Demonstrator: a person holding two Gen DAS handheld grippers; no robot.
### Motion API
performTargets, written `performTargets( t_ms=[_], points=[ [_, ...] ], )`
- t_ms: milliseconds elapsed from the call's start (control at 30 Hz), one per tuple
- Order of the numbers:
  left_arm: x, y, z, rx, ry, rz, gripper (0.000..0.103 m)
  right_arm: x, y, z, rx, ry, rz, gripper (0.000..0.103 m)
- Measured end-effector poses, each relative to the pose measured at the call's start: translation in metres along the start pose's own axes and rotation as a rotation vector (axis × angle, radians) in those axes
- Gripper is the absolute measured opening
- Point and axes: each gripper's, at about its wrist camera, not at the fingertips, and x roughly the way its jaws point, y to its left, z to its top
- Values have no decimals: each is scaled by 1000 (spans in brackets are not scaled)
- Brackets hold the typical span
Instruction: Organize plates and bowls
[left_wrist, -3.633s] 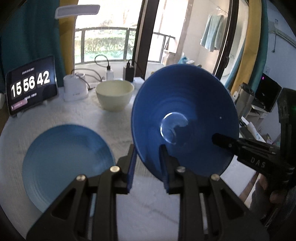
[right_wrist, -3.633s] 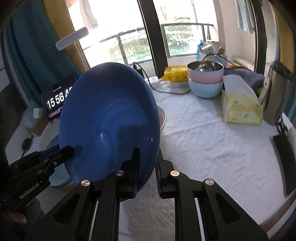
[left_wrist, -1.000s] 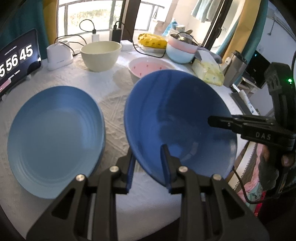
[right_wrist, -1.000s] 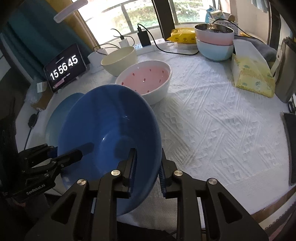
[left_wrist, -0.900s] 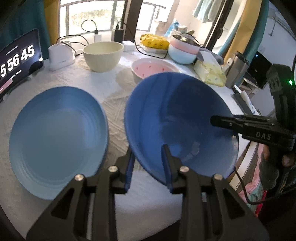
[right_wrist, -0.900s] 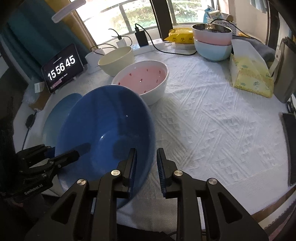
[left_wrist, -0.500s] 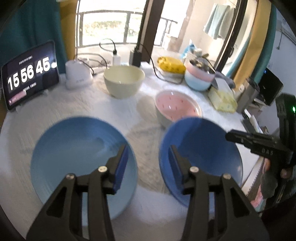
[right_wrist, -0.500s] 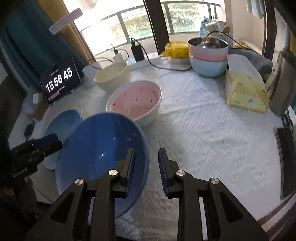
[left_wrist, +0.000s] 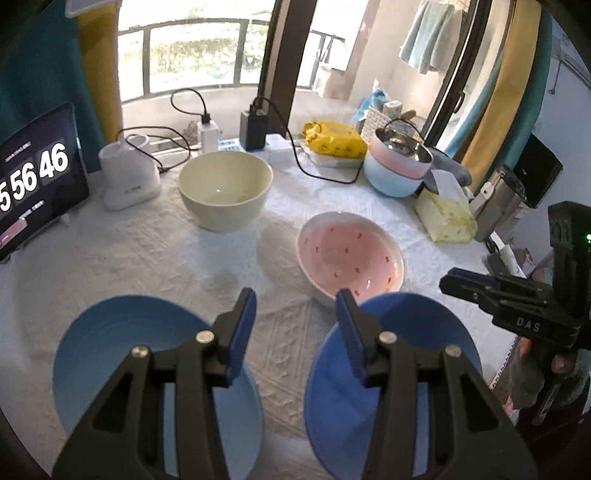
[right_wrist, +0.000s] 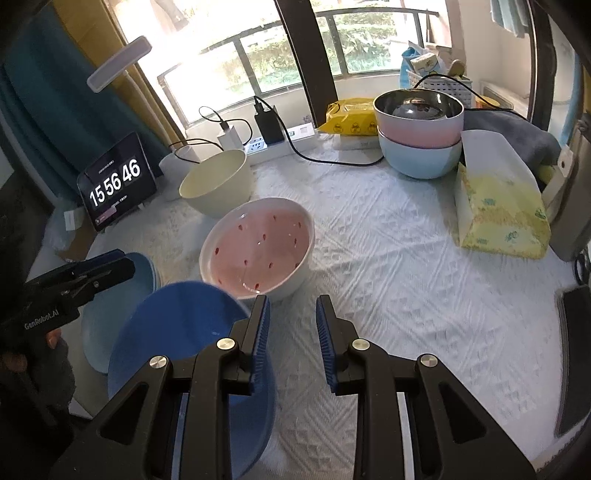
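Both tools are released and grasp nothing: the left tool (left_wrist: 295, 314) and the right tool (right_wrist: 291, 321) hang above the bench (right_wrist: 424, 295) with jaws spread. The dark blue bowl (right_wrist: 177, 332) sits at the near edge, about 7 o'clock from the right tool, just beside the light blue plate (left_wrist: 122, 332) at 8 o'clock. The step in hand looks like the pause after setting that bowl down.

Next likely comes the pink spotted bowl (right_wrist: 258, 251) at 12 o'clock. Taking it calls for closing on its rim, then nesting it with a bowl of similar size. The cream bowl (left_wrist: 225, 188) waits at 11 o'clock, and 2 stacked bowls (right_wrist: 421, 133) sit at 1 o'clock.

Readable writing: the clock screen (right_wrist: 116, 184) shows "15 56 46", the left tool reads "GenRobot.AI", the right "DAS".
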Motion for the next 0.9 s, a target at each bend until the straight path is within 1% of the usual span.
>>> performTargets(
  t_ms=[133, 433, 567, 667, 800, 900],
  points=[
    [10, 1, 8, -23, 27, -18, 47, 9, -2, 8, -6, 5, 12, 27],
    [37, -2, 22, -64, 89, -25, 46, 33, -11, 22, 12, 29, 42, 27],
    [50, -5, 26, -58, 124, -24, 46, 46, -14, 26, 19, 48, 54, 27],
    [57, -7, 30, -29, 140, -10, 46, 54, -18, 28, 29, 62, 64, 27],
    [64, -3, 37, -23, 162, -23, 46, 62, -22, 30, 39, 74, 78, 27],
    [73, -5, 38, -8, 190, -14, 46, 70, -23, 31, 45, 87, 94, 27]
  ],
)
